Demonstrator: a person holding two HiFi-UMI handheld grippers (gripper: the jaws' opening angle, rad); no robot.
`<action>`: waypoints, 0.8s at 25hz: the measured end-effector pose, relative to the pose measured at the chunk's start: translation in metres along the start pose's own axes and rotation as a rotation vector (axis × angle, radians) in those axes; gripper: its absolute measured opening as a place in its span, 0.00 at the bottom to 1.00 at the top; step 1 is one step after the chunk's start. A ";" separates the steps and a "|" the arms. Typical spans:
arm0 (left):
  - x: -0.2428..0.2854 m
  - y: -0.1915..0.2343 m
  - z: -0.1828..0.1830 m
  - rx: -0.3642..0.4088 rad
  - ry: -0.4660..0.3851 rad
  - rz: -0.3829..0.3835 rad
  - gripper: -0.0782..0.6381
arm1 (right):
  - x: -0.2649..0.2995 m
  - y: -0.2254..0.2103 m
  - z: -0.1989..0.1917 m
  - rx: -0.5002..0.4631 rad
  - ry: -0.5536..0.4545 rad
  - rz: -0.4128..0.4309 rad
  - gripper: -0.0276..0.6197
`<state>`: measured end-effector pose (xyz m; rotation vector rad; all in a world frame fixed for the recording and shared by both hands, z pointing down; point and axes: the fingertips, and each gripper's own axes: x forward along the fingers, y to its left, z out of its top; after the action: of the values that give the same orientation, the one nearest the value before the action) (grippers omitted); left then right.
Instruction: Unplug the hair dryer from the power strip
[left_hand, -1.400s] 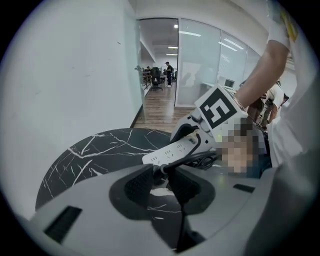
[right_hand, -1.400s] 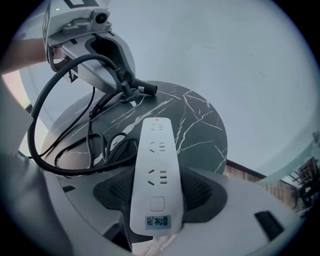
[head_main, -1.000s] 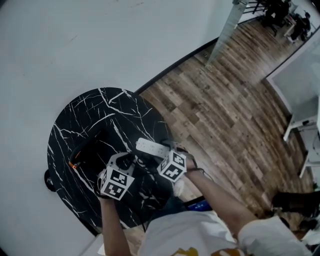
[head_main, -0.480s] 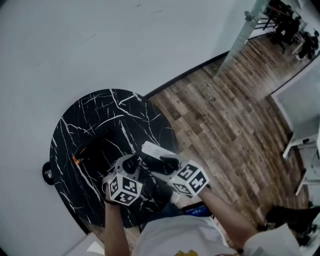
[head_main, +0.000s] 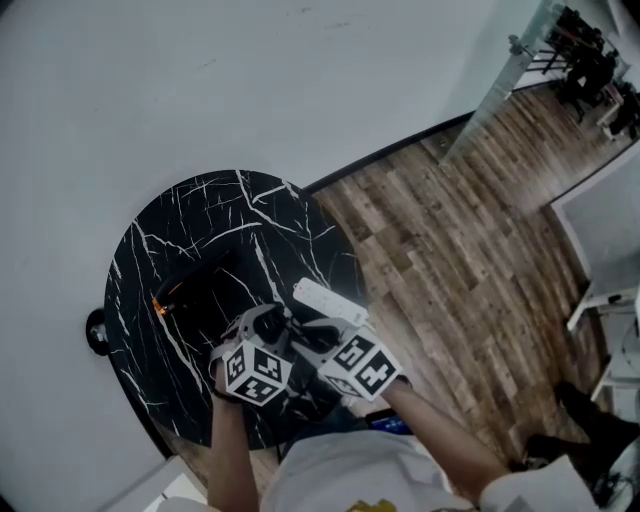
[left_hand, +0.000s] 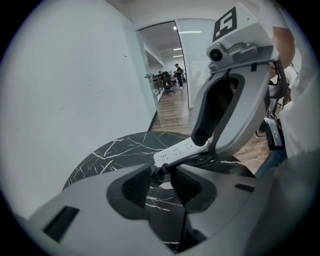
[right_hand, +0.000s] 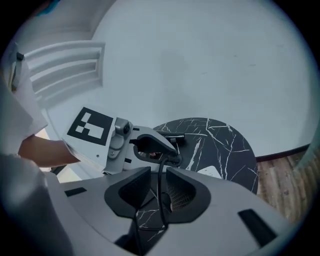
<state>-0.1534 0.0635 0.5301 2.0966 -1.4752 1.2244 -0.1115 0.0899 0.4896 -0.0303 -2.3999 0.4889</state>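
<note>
The person is wearing a white shirt (head_main: 345, 462) with a yellow print, and the left tool (left_hand: 162, 181) and right tool (right_hand: 159, 186) are showing pale grey shells, dark ribbed pads (left_hand: 136, 187) and white cubes (head_main: 256, 372) bearing black square markers.

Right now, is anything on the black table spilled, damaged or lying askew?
Nothing is spilled or visibly damaged. The white power strip lies slanted close to the marble table's right edge in the head view, and a black cord hangs loose above the tabletop.
</note>
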 end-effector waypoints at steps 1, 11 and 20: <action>0.001 0.000 0.000 -0.001 0.000 0.001 0.26 | 0.002 0.000 -0.001 -0.011 0.013 -0.016 0.16; 0.009 -0.006 -0.002 -0.012 -0.007 -0.031 0.26 | 0.019 -0.014 -0.014 -0.037 0.098 -0.119 0.08; -0.010 0.021 -0.010 -0.358 -0.176 -0.038 0.35 | 0.021 -0.029 -0.011 0.001 0.063 -0.118 0.08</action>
<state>-0.1772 0.0671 0.5238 2.0132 -1.5822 0.7114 -0.1180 0.0699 0.5208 0.0949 -2.3239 0.4279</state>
